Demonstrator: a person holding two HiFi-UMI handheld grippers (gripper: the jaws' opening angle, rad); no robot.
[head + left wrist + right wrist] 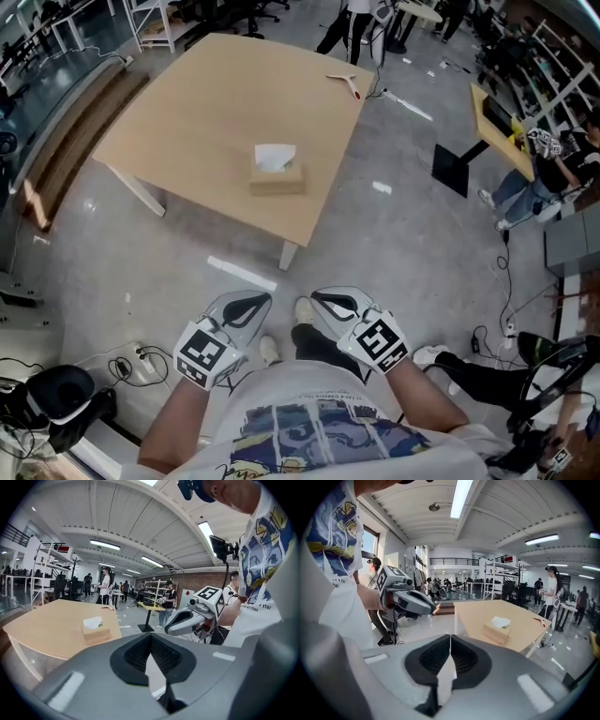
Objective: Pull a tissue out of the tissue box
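Two claws, the left gripper and right gripper, sit low in the frame, jaws pressed together on nothing, probably because the tissue box, upper centre on the table, lies well apart, its tissue sticking up

Left gripper and right gripper held side by side, close in front of torso, pointing forward, slightly down. Both jaw pairs closed tight, nothing between. Bare forearms behind them.
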